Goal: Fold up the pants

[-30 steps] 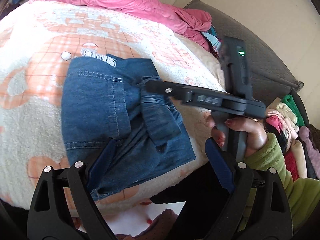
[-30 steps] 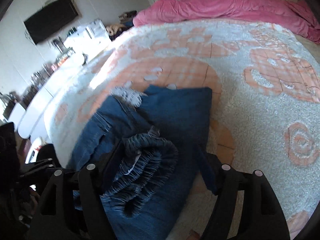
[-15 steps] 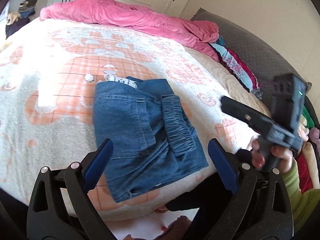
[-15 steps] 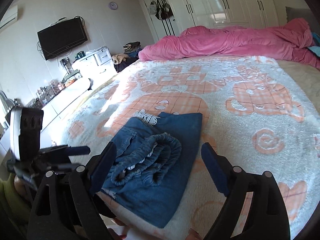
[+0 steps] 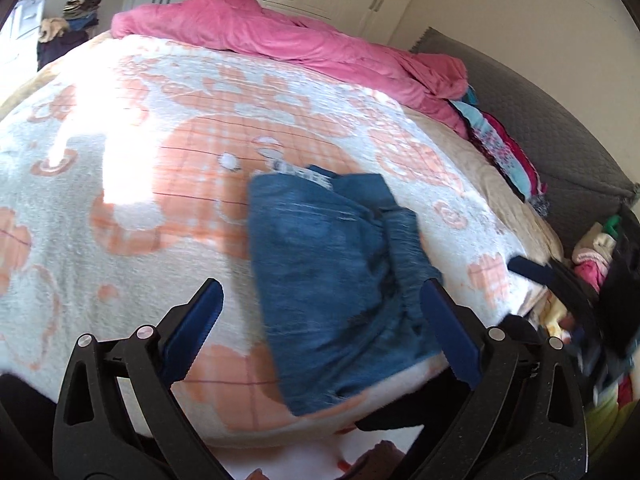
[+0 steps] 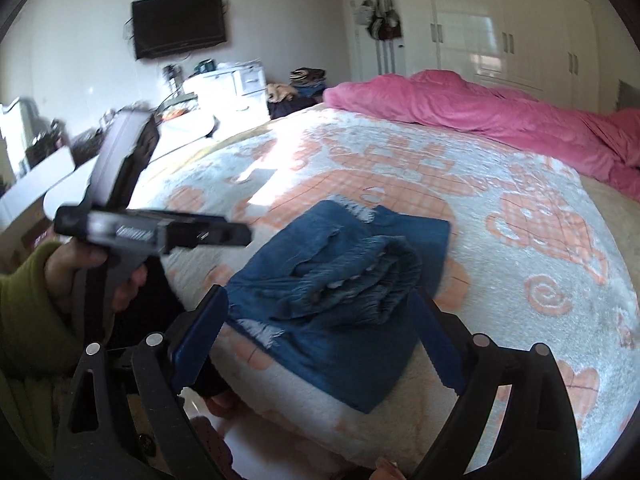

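Observation:
The blue denim pants [image 5: 336, 276] lie folded in a compact bundle near the front edge of the bed, elastic waistband on top; they also show in the right wrist view [image 6: 340, 292]. My left gripper [image 5: 320, 336] is open and empty, held above and in front of the pants. My right gripper [image 6: 320, 344] is open and empty, also off the pants, near the bed's edge. The left gripper's body [image 6: 152, 232] shows in the right wrist view at the left, in a green-sleeved hand. The right gripper's body [image 5: 560, 288] shows blurred at the right of the left wrist view.
The bed has a white and orange patterned blanket [image 5: 160, 160]. A pink duvet [image 5: 304, 44] is bunched at the far end. Piled clothes [image 5: 504, 156] lie along a grey headboard at the right. A TV [image 6: 178, 24] and white furniture stand at the left wall.
Both grippers have pulled back and up from the pants, which now rest folded on the bed. The right gripper has let go of the waistband fold and drawn off to the right.

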